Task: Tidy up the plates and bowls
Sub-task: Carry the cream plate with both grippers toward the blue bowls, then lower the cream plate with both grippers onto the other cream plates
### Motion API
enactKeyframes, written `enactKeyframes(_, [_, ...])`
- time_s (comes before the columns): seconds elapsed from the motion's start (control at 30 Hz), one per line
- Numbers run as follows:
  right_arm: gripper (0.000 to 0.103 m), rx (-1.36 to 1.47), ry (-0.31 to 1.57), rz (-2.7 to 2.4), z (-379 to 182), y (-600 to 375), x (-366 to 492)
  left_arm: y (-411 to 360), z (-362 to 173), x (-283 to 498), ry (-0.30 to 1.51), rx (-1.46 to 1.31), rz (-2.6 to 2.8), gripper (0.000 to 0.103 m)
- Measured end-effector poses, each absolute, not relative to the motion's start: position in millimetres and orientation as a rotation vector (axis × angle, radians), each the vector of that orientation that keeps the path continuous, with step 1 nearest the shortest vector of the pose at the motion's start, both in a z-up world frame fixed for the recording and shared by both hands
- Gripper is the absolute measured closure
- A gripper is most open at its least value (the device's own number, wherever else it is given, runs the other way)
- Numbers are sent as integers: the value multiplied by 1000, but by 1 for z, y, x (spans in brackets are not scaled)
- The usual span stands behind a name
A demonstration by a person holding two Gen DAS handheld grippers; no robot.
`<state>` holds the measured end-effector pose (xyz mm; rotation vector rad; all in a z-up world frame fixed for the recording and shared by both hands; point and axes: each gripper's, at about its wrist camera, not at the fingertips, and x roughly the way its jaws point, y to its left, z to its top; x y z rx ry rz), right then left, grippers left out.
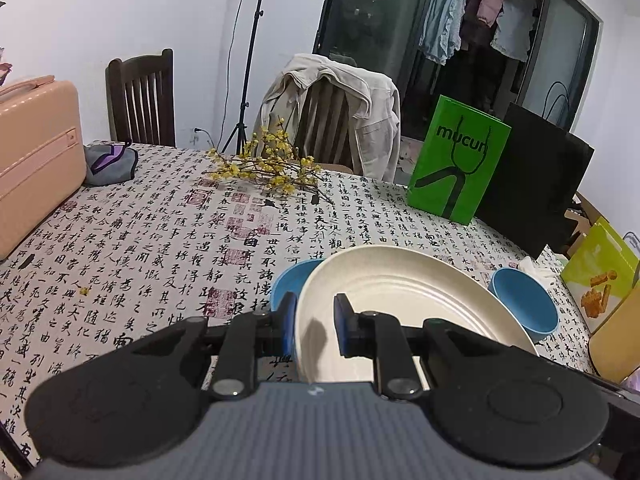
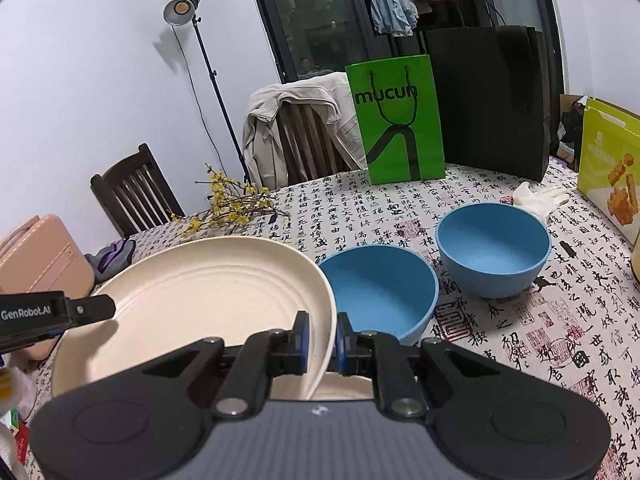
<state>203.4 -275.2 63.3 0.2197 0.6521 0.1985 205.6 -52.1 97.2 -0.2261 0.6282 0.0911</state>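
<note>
So right now I've got the cream plate (image 2: 192, 304) pinched from both sides: my left tongs (image 1: 316, 326) are clamped on its left rim and my right tongs (image 2: 322, 340) are clamped on its right rim, one pad above and one below the lip on each side. The plate hangs between the two, tipped a little, above the counter (image 2: 520, 360) with its calligraphy-print cloth. In the right wrist view there's a sliver of another cream piece just under the rim by my right tongs; I can't tell what it is.

What the next move turns on, I reckon: the near blue bowl (image 2: 380, 292) sits just past the plate's right edge, right beside my right tongs, and the plate's rim already overlaps its near side in both views. The far blue bowl (image 2: 494, 250) is further out to the right, apart from the first one. So my right side is the crowded one, and the left has bare cloth under it.

Other stuff is well clear: green mucun bag (image 2: 398, 120) and black bag (image 2: 488, 100) at the back, yellow flower sprigs (image 1: 264, 168) mid-counter, a pink case (image 1: 32, 160) far left, white gloves (image 2: 536, 196) behind the far bowl. If I lower the plate here, I'd guess it catches the near bowl's rim.
</note>
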Motion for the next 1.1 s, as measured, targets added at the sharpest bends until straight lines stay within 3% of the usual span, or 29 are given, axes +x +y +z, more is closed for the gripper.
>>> enactKeyframes(1.1, [90, 241, 645, 244, 41, -285, 150, -55, 81, 145, 605, -224, 81, 84])
